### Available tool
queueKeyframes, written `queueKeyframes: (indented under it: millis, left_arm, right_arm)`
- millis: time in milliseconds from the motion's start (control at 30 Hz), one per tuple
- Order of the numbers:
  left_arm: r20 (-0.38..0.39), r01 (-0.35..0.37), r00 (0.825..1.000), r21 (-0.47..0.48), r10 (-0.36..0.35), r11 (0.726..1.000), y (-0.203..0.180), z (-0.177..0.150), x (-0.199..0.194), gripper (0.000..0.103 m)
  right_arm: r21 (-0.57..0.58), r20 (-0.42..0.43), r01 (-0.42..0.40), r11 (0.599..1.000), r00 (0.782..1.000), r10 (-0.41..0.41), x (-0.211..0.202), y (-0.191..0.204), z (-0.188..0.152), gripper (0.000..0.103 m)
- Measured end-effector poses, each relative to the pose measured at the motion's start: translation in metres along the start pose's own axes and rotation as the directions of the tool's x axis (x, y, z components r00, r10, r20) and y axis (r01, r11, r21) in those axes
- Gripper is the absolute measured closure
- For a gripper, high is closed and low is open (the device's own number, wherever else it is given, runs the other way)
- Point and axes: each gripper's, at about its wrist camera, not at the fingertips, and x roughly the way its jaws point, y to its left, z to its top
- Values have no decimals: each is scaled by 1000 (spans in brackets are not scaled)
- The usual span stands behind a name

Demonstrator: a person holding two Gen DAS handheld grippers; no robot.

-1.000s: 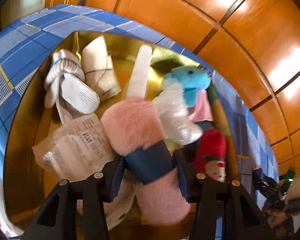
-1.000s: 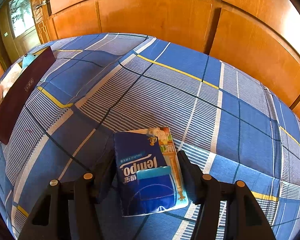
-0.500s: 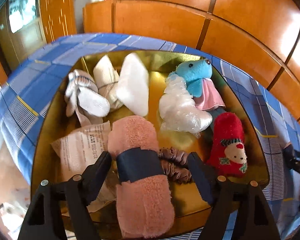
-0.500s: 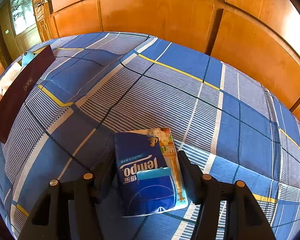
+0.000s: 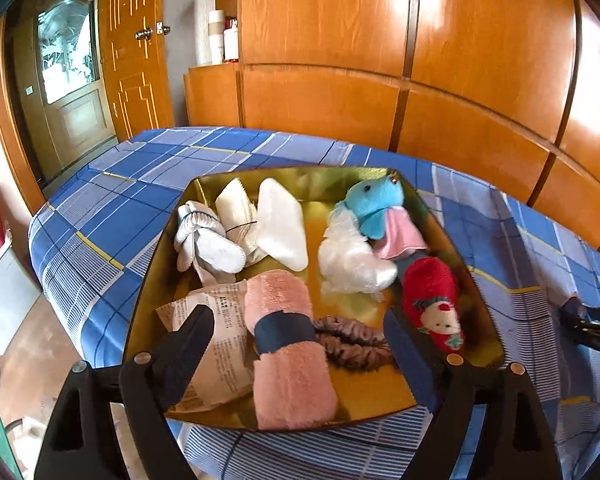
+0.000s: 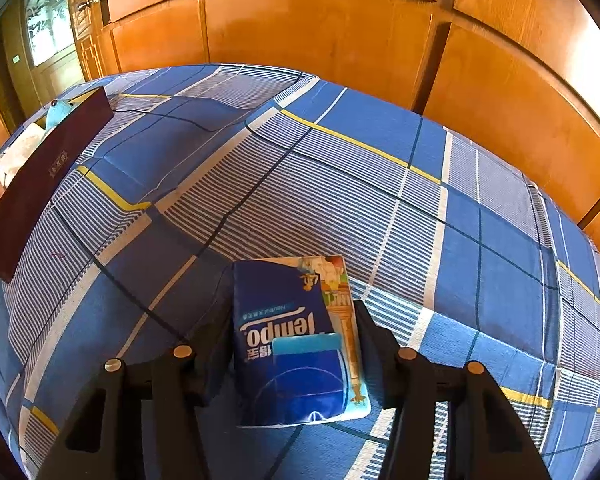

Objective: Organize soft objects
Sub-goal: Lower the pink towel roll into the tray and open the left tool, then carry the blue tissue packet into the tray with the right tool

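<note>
A gold-lined tray [image 5: 156, 248] on the blue plaid bed holds several soft things. Among them are a blue plush [image 5: 374, 204], a white plush [image 5: 352, 256], a red snowman sock [image 5: 432, 296], white socks [image 5: 208, 240] and a brown scrunchie [image 5: 348, 340]. A pink fluffy roll [image 5: 288, 364] with a navy band lies at the tray's near edge. My left gripper [image 5: 294, 314] straddles it with jaws opening, pads well clear. My right gripper [image 6: 290, 314] is closing on a blue tissue pack [image 6: 288, 344] lying on the bed [image 6: 340, 184], pads against both sides.
Wooden wardrobe panels [image 5: 460, 80] run behind the bed. A door [image 5: 72, 80] and bare floor [image 5: 24, 352] lie to the left, past the bed's edge. In the right wrist view the tray's maroon outer wall [image 6: 40, 176] stands at far left.
My left gripper let go of the pink roll, which now lies in the tray, then widened and drew back and up. My right gripper stayed over the tissue pack and narrowed slightly.
</note>
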Motion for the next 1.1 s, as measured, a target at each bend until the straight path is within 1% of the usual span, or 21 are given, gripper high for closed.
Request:
queueKeyframes:
  millis: [167,300,400,567,667,833,967,1100]
  left_arm:
    - [20,28,999,2,-28,1000,-8,-1,-14,15]
    - [28,46,998,21,-47,999,-14,-3,-21,15]
    - [34,63,997,32,-64,998,-17,-7,-26,15]
    - [39,85,996,22,-86,996,-15,-10,-31,15]
    - [41,94,995,14,-94,996,-12,-12,-34,15]
    - [54,99,994,-4,-99,995,-4,-16,-39,15]
    - [65,94,994,-8,-93,996,1,-19,-44,15]
    - [69,91,994,-23,-90,996,9,-21,-47,15]
  right_arm:
    - [16,-9,7,1000,1000,-7,1,0,1,49]
    - [26,-28,35,999,999,-34,2,3,4,49]
    - [58,-59,68,996,996,-65,3,7,8,49]
    - [73,-75,136,988,989,-130,2,13,9,49]
    - [102,-69,170,980,984,-164,2,17,7,49]
    - [161,-56,206,965,978,-199,-2,19,3,49]
    - [205,-43,224,953,975,-220,-5,21,-2,49]
    - [224,-16,242,944,970,-244,-8,24,-8,50]
